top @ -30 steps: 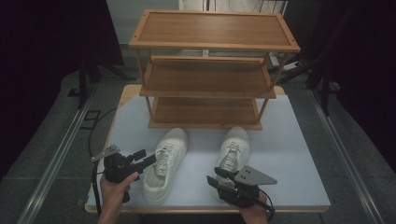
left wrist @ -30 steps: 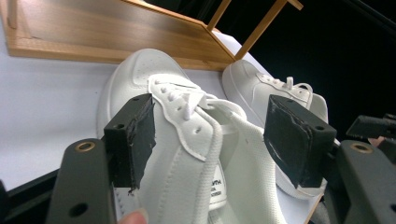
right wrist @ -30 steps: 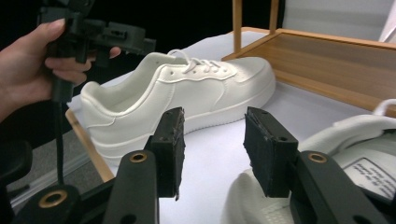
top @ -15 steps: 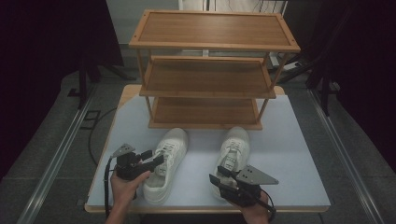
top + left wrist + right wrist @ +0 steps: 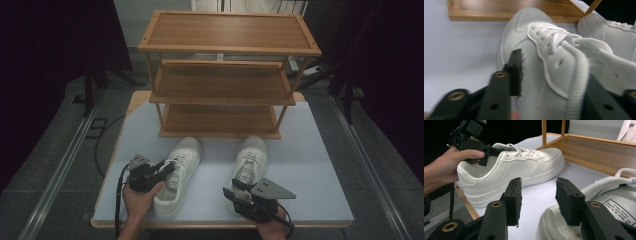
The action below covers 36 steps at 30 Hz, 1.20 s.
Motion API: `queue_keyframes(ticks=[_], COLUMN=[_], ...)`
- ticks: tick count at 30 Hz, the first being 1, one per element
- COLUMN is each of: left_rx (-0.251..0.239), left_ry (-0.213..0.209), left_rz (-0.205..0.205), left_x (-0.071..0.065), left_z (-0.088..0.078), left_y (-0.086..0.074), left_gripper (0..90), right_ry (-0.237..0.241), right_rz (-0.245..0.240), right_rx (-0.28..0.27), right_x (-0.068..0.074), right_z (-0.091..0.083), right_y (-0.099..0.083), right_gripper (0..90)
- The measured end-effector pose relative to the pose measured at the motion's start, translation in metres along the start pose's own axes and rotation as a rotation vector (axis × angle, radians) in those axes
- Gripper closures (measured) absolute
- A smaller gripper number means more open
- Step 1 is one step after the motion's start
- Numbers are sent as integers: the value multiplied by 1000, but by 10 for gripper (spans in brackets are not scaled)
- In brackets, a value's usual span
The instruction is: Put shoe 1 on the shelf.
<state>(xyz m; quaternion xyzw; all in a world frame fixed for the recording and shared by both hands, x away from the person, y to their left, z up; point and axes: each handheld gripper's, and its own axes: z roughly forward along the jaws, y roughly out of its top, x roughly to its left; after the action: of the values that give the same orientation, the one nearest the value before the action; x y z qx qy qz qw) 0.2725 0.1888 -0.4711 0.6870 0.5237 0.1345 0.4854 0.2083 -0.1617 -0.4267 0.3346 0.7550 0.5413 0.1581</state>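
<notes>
Two white sneakers lay side by side on the pale table top (image 5: 310, 150), toes toward the wooden three-shelf rack (image 5: 225, 75) at the far end. Left sneaker (image 5: 176, 175) sat near the table's front left, heel toward the front edge, toe just short of the rack's bottom shelf. Left gripper (image 5: 167, 170) had just been closing, jaws astride the sneaker's collar wall beside the laces: one dark pad against the outer side, the other inside the opening by the tongue, apparently clamped on it. Right sneaker (image 5: 249, 167) lay just beside, with bare table top between. Right gripper (image 5: 537, 200) hovered at its heel, jaws part-way apart with bare table showing between the pads, one pad at the heel collar, nothing gripped.
</notes>
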Motion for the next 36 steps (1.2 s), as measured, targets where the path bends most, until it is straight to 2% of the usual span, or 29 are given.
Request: queue_keyframes(ticks=[4, 9, 18, 19, 20, 21, 26, 36], left_rx=[-15, -44, -76, -86, -106, -106, -131, -157], left_ry=[10, -7, -58, -69, -98, -98, -152, -203], left_rz=[32, 4, -20, -27, -41, -41, -59, -42], left_x=[0, 6, 14, 15, 16, 16, 17, 7], left_z=[-2, -6, -12, -14, -17, -17, -23, -30], left_y=[0, 1, 2, 3, 4, 4, 7, 14], left_gripper=[783, 820, 822, 823, 823, 822, 822, 822], right_ry=[-1, -6, -11, -12, -14, -14, -14, -14], right_rz=[-2, 4, 8, 8, 8, 8, 6, 14], right_rx=[1, 0, -8, -8, -10, -10, -10, -16], right_x=[0, -2, -4, -4, -4, -4, -4, -6], right_z=[0, -1, -2, -2, -2, -2, -3, -5], right_y=[0, 0, 1, 1, 1, 1, 1, 2], right_gripper=[556, 556, 556, 556, 556, 556, 556, 555])
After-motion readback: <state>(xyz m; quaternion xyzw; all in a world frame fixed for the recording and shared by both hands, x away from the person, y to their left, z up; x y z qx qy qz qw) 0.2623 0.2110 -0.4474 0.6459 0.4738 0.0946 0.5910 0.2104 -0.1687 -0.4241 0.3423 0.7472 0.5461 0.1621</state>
